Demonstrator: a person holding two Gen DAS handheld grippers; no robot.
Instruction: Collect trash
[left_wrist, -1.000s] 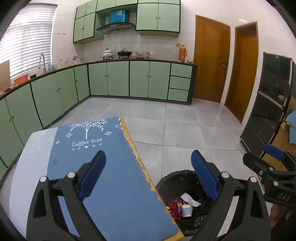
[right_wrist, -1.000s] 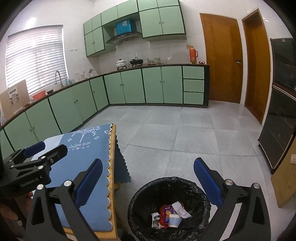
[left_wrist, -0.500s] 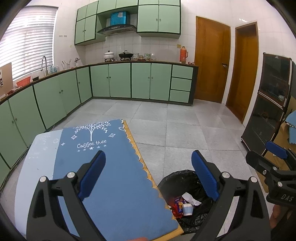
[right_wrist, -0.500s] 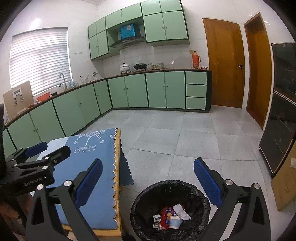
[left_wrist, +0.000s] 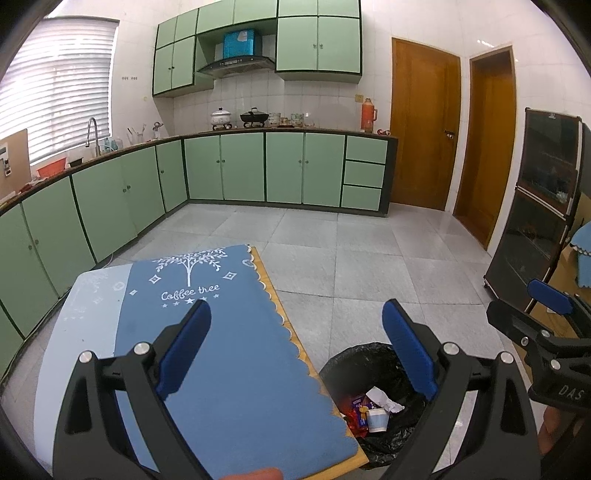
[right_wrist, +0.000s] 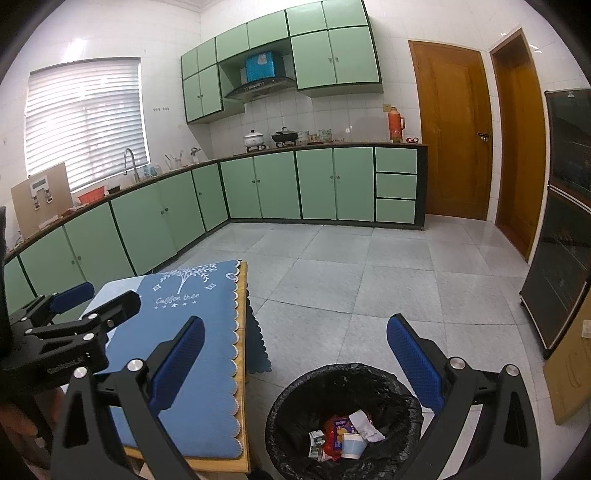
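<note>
The blue cloth (left_wrist: 236, 354) on the low table has white words under a white tree picture. They say "Coffee tree". The right hand-held gripper (left_wrist: 554, 354) shows the white letters "DAS" on its black side. The left hand-held gripper (right_wrist: 70, 321) has small letters too, but they are too blurry to read.

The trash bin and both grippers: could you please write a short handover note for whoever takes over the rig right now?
Left gripper: open, holds nothing, above the table edge.
Right gripper: open, holds nothing, above the trash bin.
The bin, lined with a black bag, stands on the floor beside the table's blue cloth.
Done: a paper cup, a red wrapper and crumpled paper lie in the bin.
Left: no trash shows on the visible part of the cloth or floor; check what lies outside these views before stopping.
</note>
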